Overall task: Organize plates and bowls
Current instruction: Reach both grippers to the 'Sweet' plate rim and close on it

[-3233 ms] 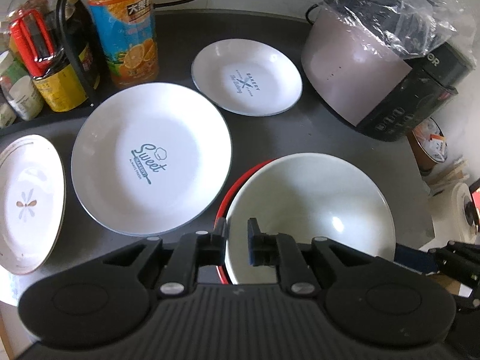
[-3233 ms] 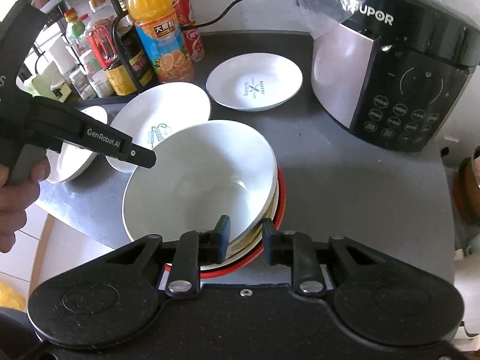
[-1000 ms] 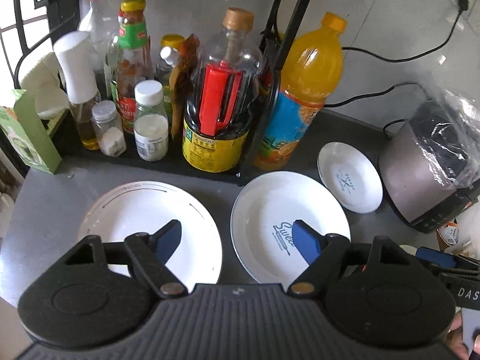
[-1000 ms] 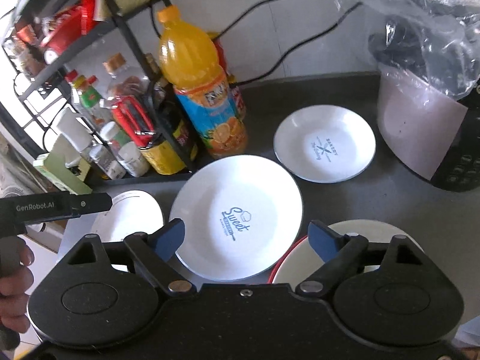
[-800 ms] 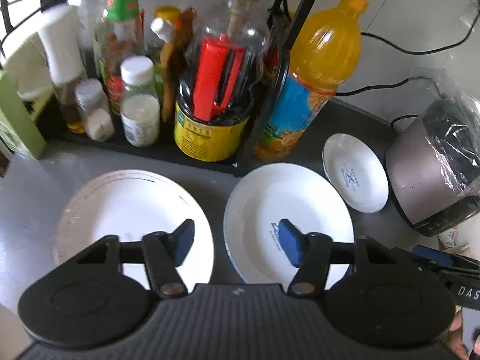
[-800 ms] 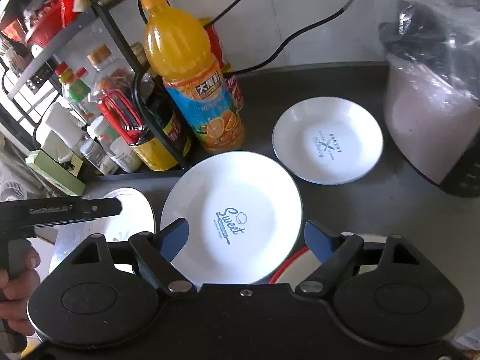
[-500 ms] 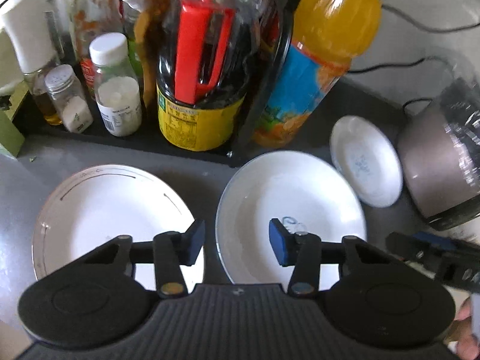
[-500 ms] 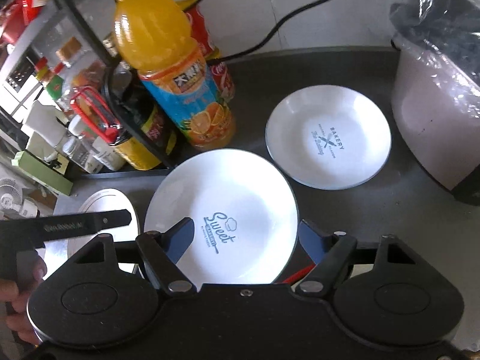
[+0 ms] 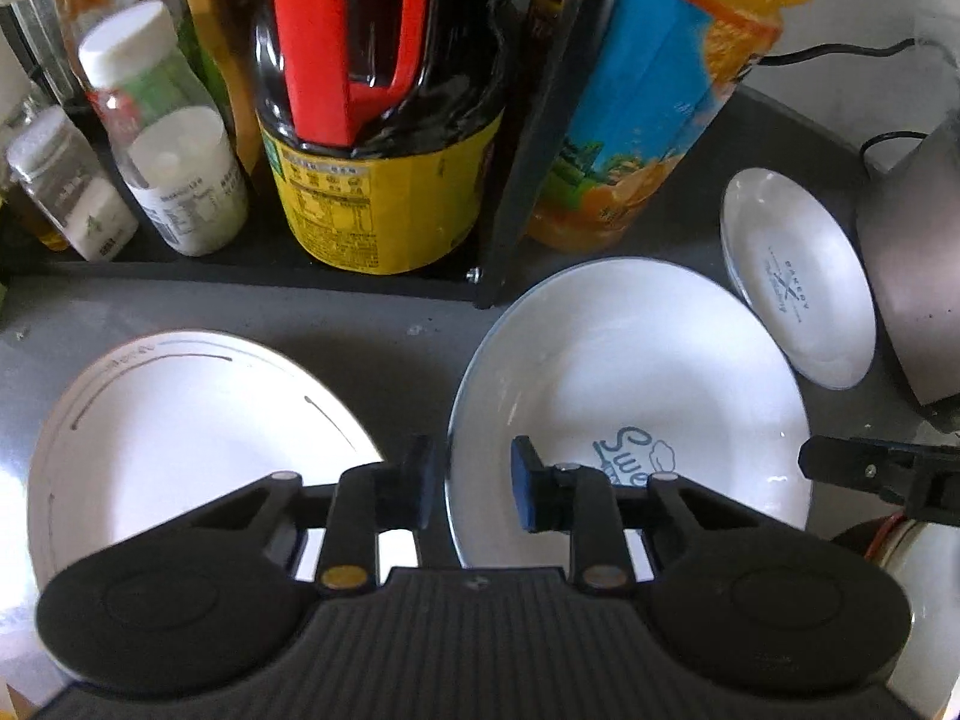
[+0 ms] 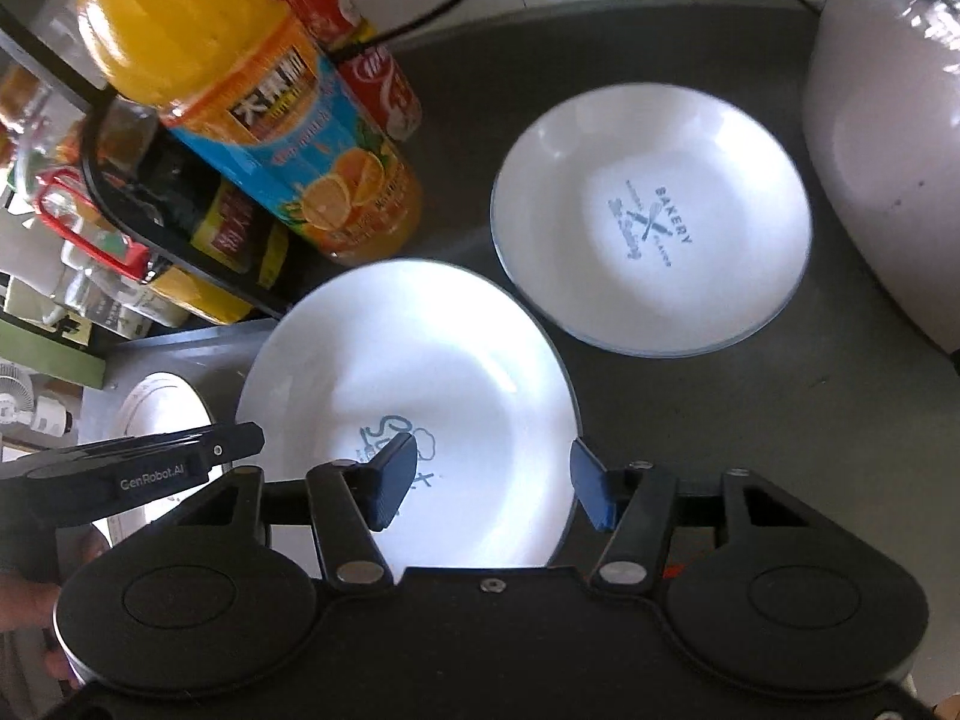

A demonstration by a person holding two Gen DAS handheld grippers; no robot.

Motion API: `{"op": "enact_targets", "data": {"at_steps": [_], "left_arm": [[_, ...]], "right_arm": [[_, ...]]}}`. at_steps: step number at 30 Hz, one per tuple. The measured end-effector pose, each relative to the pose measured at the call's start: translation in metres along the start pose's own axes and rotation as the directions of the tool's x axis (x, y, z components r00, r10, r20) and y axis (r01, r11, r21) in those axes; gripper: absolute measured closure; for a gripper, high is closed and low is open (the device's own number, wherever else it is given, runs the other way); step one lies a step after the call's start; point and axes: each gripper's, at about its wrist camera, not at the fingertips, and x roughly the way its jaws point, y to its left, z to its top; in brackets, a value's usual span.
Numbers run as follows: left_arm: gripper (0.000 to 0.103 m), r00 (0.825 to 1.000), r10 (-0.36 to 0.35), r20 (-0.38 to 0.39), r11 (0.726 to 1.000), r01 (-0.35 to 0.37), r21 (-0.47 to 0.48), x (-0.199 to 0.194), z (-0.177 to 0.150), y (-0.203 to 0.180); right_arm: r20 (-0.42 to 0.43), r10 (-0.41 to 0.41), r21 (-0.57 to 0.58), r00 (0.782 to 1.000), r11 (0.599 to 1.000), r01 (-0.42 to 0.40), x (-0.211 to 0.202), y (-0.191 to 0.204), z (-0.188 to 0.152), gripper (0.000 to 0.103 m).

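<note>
White glazed crockery lies spread across a dark grey counter (image 9: pixel 384 312). Farthest left is a gold-lined plate (image 9: pixel 180 420), flat on the counter below a black rack (image 9: pixel 528 138) of bottles and jars. The left tool (image 9: pixel 468 480) hovers over the gap between that plate and the larger plate (image 9: pixel 630 372) beside it, straddling the larger plate's left rim; its jaws have just been closing, with the rim between them but no contact visible, so they stand narrowly apart. This plate carries blue script reading "Sweet". The right tool (image 10: pixel 492 480) hangs over the same plate's right side; its jaws, wider apart, have also just been closing, with the right rim between them and not yet pinched. Behind stand an orange drink bottle (image 10: pixel 264 120) with Chinese lettering and a red Coca-Cola can (image 10: pixel 366 60). Further right sits a smaller dish (image 10: pixel 651 219) printed "BAKERY", then a pale rice cooker (image 10: pixel 888 150). The left tool's arm reads "GenRobot.AI". Such a plate is likely stiff, fairly heavy, slick and breakable, so it is probably best pinched squarely at opposite rims and lifted level.
</note>
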Motion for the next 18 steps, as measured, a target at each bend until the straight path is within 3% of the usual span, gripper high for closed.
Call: {"op": "enact_targets", "data": {"at_steps": [4,7,18], "left_arm": [[0.081,0.999,0.037,-0.024,0.999,-0.037,0.001,0.009,0.001,0.001],[0.083,0.998,0.005,-0.058,0.999,-0.007,-0.037,0.015,0.002,0.006],[0.088,0.998,0.002,-0.069,0.997,-0.007,-0.074,0.022,-0.001,0.003]], "right_arm": [[-0.054,0.004,0.025,0.999,1.0,-0.003,0.016,-0.004,0.003,0.061],[-0.073,0.0,0.04,0.997,0.999,0.003,0.023,-0.007,0.005,0.068],[0.009,-0.072,-0.024,0.997,0.997,0.072,0.003,-0.006,0.007,0.066]]}}
